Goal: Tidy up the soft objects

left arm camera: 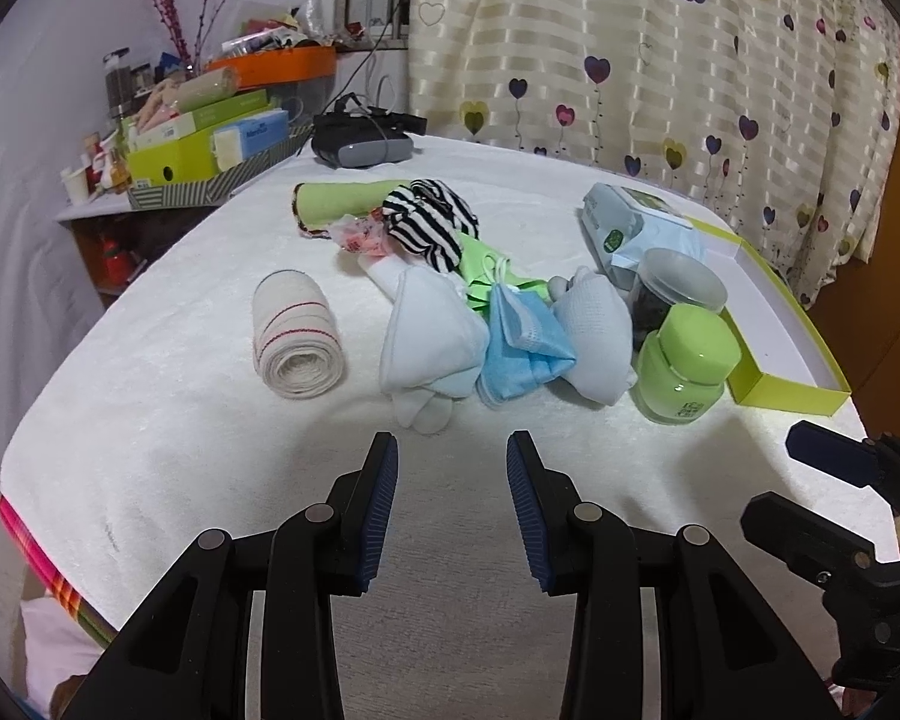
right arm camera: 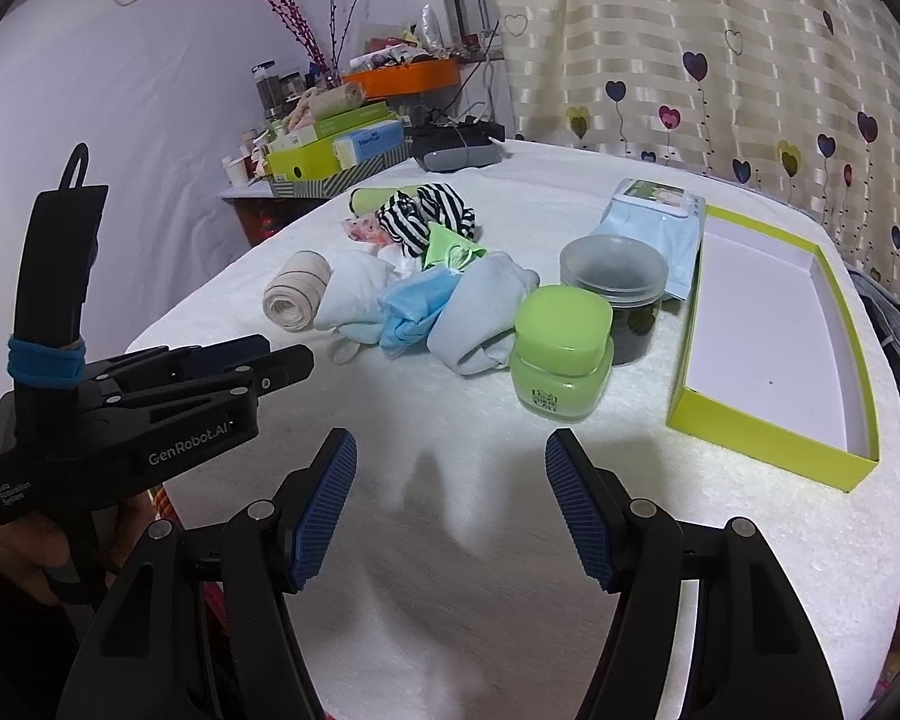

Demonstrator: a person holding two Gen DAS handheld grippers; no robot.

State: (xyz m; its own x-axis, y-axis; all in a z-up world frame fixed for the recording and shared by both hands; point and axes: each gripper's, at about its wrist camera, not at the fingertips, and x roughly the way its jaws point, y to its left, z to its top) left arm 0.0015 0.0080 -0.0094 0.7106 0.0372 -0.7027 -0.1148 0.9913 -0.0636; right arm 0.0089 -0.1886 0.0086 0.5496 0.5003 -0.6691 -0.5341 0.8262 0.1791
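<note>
Looking at it, you've barely started: both your left gripper (left arm camera: 453, 510) and right gripper (right arm camera: 450, 510) hang released and empty, the lime-green cardboard tray (right arm camera: 684, 405) holds nothing, and the jumbled pile of socks and masks (right arm camera: 414, 294) sits mid-table

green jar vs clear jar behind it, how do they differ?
The green jar is opaque pale green with a squarish green lid; the clear jar is see-through with a round translucent lid and dark contents. The green jar stands nearer the tongs and partly covers the clear jar, which sits closer to the tissue pack. The green jar carries a dark printed label; none shows on the clear jar. Both stand upright and capped on the white cloth, left of the green tray.
</note>
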